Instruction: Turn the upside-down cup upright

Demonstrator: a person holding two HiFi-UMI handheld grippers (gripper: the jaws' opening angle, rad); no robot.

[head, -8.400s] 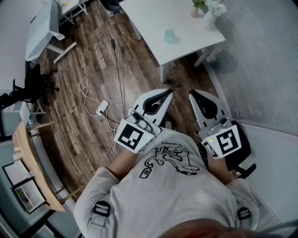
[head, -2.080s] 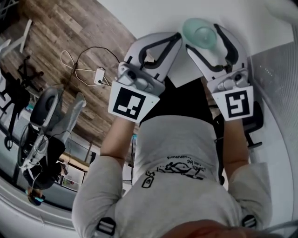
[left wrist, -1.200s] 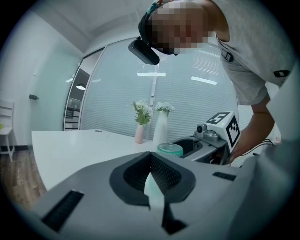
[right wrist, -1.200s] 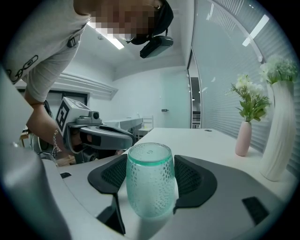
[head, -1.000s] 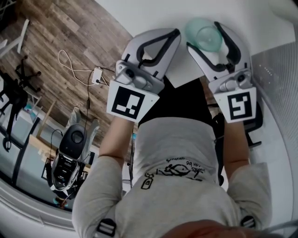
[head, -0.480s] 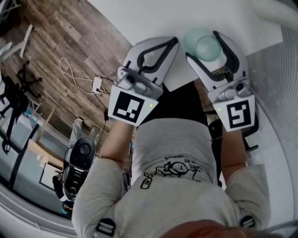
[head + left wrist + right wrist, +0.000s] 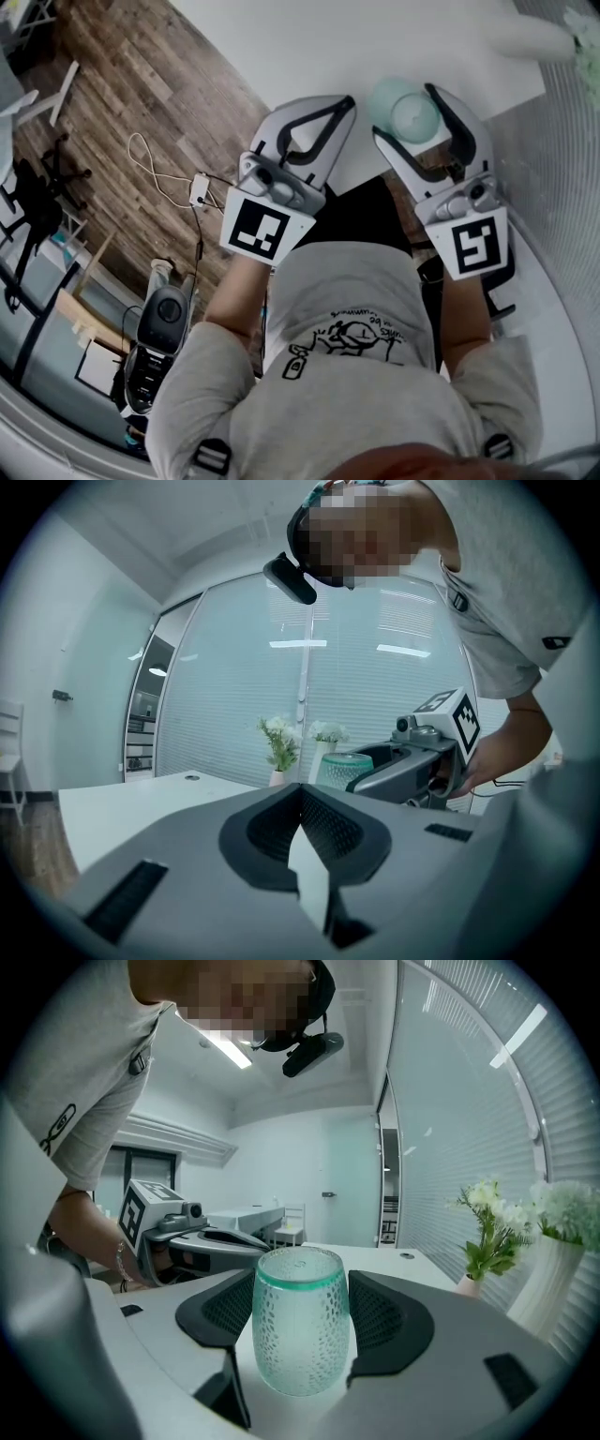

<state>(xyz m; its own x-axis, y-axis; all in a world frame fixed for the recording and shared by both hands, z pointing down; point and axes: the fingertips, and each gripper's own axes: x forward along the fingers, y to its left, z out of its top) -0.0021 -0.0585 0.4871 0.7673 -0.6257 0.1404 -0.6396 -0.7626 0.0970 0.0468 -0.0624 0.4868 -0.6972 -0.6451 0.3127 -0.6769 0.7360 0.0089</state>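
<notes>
Teal glass cup point(image 7: 401, 101), seemingly base up, sits pinched in the right gripper point(image 7: 410, 117) over the table's point(image 7: 309, 47) near edge, probably ready for flipping; the left gripper point(image 7: 339, 108) waits at nine o'clock. Left gripper view: jaws pressed together, empty. Right gripper view: jaws clamp the cup's belly; flowers point(image 7: 489, 1213) stand at three o'clock, with open room elsewhere.

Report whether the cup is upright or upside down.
Upside down: the cup has its closed, green-ringed base on top, mouth downward.
</notes>
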